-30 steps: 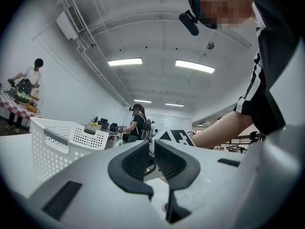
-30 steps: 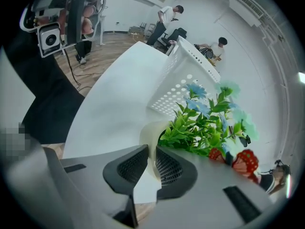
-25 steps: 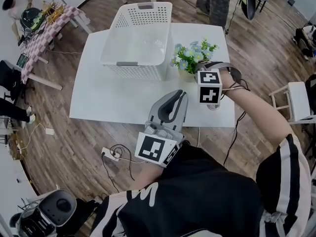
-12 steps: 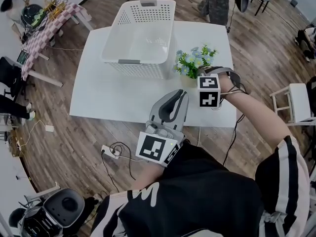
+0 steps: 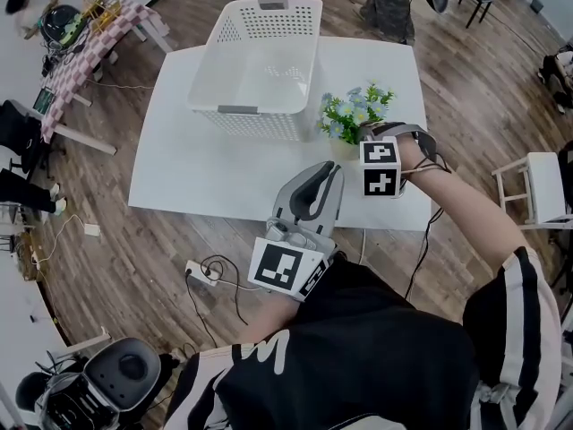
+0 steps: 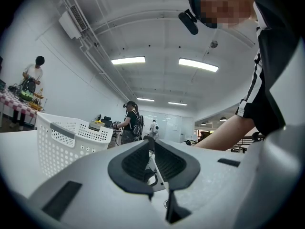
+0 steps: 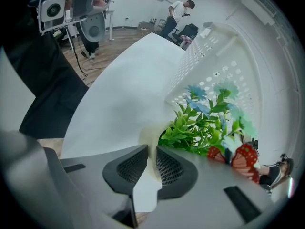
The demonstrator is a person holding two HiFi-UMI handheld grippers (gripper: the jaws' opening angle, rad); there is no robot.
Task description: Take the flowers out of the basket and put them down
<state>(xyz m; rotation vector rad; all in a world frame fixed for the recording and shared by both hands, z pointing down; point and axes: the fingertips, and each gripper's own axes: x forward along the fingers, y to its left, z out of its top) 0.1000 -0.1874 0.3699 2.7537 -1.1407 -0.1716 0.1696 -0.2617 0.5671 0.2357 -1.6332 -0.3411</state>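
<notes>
Potted flowers [image 5: 354, 109]: outside white basket [image 5: 255, 125], just beside it over the white table [image 5: 197, 173], pot rim pinched in right gripper [image 7: 150, 152], base seemingly down; left gripper [image 6: 151, 149] closed on nothing; hazard: pot tips if let go while tilted.

1. White table [image 5: 206, 182]: rectangular top, standing on a wooden plank floor [image 5: 134, 249].
2. Side table with a checked cloth [image 5: 85, 52]: at the far left, well apart from the white table; the small items on it cannot be told.
3. Power strip [image 5: 199, 274]: on the floor near the white table's near edge, with looped black cables beside it.
4. White chair [image 5: 544, 182]: at the right edge.
5. Standing person [image 5: 391, 3]: beyond the table's far side.
6. Ceiling light strips [image 6: 127, 60]: two, lit, overhead in the left gripper view.
</notes>
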